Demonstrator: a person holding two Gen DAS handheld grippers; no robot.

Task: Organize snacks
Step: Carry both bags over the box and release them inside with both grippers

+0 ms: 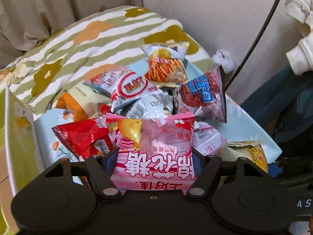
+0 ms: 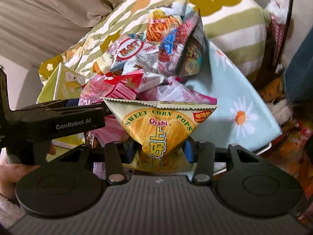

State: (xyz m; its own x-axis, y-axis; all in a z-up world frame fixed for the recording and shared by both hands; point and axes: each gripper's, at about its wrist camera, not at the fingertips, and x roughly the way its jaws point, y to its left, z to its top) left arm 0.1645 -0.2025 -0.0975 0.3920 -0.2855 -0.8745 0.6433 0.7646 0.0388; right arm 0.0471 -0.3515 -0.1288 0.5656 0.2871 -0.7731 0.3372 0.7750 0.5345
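My left gripper (image 1: 153, 163) is shut on a pink marshmallow bag (image 1: 154, 146), held above a pile of snack bags (image 1: 156, 90) on a light blue daisy cloth (image 1: 246, 129). My right gripper (image 2: 160, 150) is shut on a yellow Oishi Sweet Corn Pops bag (image 2: 159, 125), squeezed at its lower half. The left gripper body (image 2: 58, 121) shows at the left of the right wrist view, with the pink bag (image 2: 113, 125) beyond it. The corn pops bag (image 1: 246, 152) shows at the right of the left wrist view. The pile (image 2: 152, 58) lies behind both.
A green striped flowered blanket (image 1: 78, 45) lies behind the pile, with a beige curtain (image 1: 49, 5) beyond. A green box with a white rim (image 1: 11, 133) stands at the left. A black cable (image 1: 260, 33) runs down the wall at the right, beside a white sleeve (image 1: 299, 39).
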